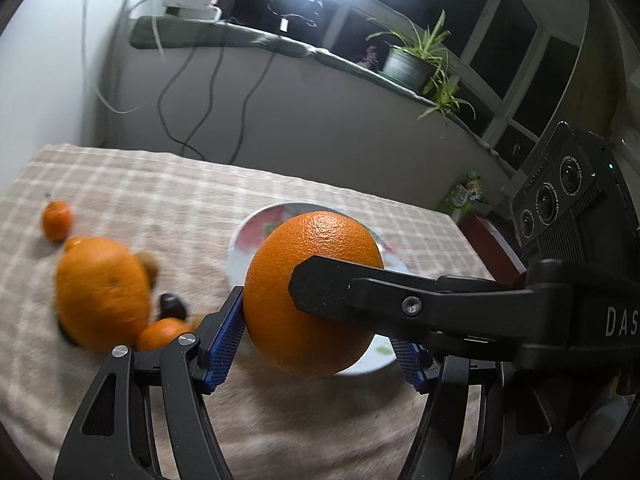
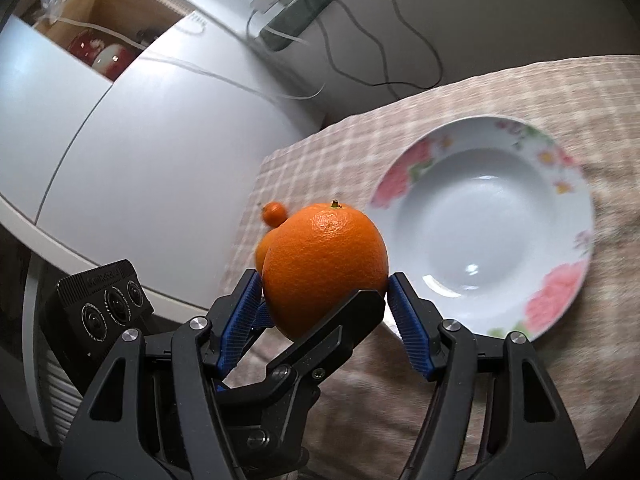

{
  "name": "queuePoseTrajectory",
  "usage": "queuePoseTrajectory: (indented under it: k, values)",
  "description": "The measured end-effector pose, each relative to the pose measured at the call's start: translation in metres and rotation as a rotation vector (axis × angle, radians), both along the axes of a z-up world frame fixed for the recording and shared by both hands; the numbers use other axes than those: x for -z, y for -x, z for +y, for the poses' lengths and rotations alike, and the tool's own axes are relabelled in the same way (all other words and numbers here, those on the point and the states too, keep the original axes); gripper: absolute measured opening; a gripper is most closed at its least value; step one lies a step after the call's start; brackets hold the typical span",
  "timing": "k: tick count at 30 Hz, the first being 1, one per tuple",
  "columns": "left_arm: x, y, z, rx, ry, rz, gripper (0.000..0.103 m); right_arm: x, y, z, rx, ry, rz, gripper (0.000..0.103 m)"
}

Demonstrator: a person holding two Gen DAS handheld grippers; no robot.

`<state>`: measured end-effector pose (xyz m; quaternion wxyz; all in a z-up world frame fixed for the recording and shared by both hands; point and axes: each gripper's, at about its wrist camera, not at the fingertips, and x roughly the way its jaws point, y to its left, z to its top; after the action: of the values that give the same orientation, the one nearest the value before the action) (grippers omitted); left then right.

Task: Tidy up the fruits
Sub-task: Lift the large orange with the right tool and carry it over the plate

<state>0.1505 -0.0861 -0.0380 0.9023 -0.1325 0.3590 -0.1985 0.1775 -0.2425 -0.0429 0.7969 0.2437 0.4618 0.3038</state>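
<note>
A large orange (image 1: 312, 292) is held above the checked tablecloth, in front of a white flowered plate (image 1: 256, 232). My left gripper (image 1: 320, 344) has its blue pads against both sides of it. My right gripper (image 2: 324, 304) grips the same orange (image 2: 324, 264) from the other side; a black finger (image 1: 360, 292) crosses the fruit. The plate (image 2: 492, 232) is empty in the right wrist view. On the cloth at the left lie a second large orange (image 1: 102, 292), a small tangerine (image 1: 162, 334) and another small tangerine (image 1: 57, 220).
A brown kiwi-like fruit (image 1: 146, 264) and a dark small fruit (image 1: 172, 306) lie by the second orange. A windowsill with a potted plant (image 1: 416, 60) and cables runs behind the table. A white cabinet (image 2: 140, 140) stands beside the table.
</note>
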Motion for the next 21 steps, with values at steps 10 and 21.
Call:
queuePoseTrajectory:
  k: [10,21]
  values:
    - [0.007,-0.03,-0.027,0.038,-0.005,0.035,0.067,0.008,-0.025,-0.032,0.044,-0.001,0.023,0.069]
    - [0.02,-0.054,-0.045,0.057,-0.016,0.084,0.067,0.028,-0.051,-0.048,0.077,-0.005,0.081,0.069]
